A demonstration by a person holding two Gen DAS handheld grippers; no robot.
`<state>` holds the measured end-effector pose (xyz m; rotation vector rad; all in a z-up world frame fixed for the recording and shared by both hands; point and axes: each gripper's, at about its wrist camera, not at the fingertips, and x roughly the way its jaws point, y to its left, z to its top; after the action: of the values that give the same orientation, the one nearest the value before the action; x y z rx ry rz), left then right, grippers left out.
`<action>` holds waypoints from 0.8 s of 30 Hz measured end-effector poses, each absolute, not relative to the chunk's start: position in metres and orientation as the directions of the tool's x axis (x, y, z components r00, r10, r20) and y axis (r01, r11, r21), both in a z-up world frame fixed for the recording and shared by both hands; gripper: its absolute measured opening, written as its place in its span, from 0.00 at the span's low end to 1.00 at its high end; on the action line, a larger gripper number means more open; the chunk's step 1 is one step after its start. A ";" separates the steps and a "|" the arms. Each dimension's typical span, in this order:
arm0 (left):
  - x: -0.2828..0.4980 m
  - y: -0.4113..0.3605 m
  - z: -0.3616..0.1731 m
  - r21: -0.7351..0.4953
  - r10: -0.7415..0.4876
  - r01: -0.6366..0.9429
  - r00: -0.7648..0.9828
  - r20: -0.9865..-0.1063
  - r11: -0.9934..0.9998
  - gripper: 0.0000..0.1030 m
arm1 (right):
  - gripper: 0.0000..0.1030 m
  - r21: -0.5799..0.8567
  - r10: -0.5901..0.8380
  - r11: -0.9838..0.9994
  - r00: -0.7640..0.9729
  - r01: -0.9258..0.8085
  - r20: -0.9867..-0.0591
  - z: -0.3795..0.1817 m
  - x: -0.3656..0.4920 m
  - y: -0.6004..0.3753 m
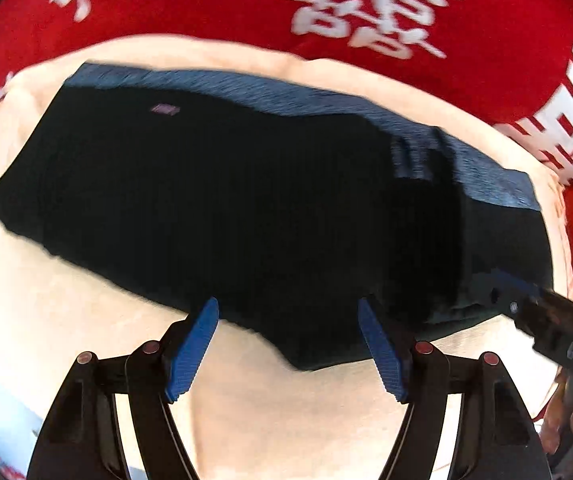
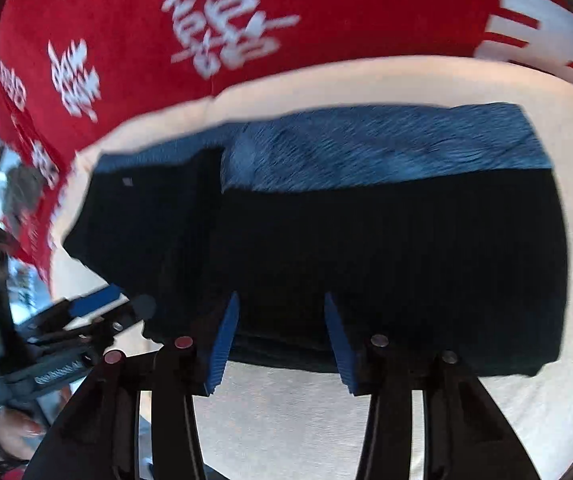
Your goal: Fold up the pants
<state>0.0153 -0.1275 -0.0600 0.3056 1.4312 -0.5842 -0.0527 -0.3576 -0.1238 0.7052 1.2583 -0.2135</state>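
The dark navy pants (image 1: pixel 226 208) lie folded into a long band on a cream cloth (image 1: pixel 86 320), with a lighter blue strip along the far edge (image 1: pixel 326 104). They also show in the right wrist view (image 2: pixel 366 248). My left gripper (image 1: pixel 288 312) is open and empty, its fingertips at the near edge of the pants. My right gripper (image 2: pixel 281 308) is open and empty, fingertips over the near edge of the pants. The right gripper shows at the right in the left wrist view (image 1: pixel 526 300); the left gripper shows at the left in the right wrist view (image 2: pixel 98 300).
A red blanket with white characters (image 1: pixel 206 12) lies beyond the cream cloth, also seen in the right wrist view (image 2: pixel 126 40). A hand shows at the lower left of the right wrist view (image 2: pixel 14 428). Both views are motion-blurred.
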 end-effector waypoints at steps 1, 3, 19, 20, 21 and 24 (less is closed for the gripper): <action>0.019 -0.122 -0.062 -0.144 -0.187 0.531 0.028 -0.982 0.835 0.71 | 0.49 0.351 0.212 0.788 0.313 0.507 -0.926 -0.122 -0.050 -0.352; 0.028 -0.106 -0.066 -0.147 -0.178 0.483 0.018 -0.984 0.863 0.71 | 0.51 0.308 0.181 0.821 0.292 0.481 -0.939 -0.117 -0.048 -0.339; 0.092 0.007 -0.075 -0.230 -0.248 0.199 0.069 -0.966 0.953 0.71 | 0.51 0.253 0.210 0.892 0.154 0.374 -0.966 -0.110 -0.029 -0.264; 0.094 0.013 -0.075 -0.260 -0.277 0.187 0.072 -0.958 0.947 0.72 | 0.51 0.261 0.220 0.891 0.151 0.370 -0.964 -0.111 -0.026 -0.259; 0.098 0.021 -0.076 -0.290 -0.306 0.173 0.076 -0.949 0.941 0.74 | 0.51 0.271 0.232 0.890 0.148 0.367 -0.961 -0.112 -0.023 -0.254; 0.109 0.036 -0.079 -0.332 -0.347 0.146 0.098 -0.933 0.932 0.77 | 0.51 0.292 0.257 0.887 0.143 0.357 -0.956 -0.115 -0.013 -0.241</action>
<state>0.1085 0.0360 -0.0791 -0.1698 1.4287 -0.3678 -0.0128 -0.2414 -0.1153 0.5194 1.4454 -0.0769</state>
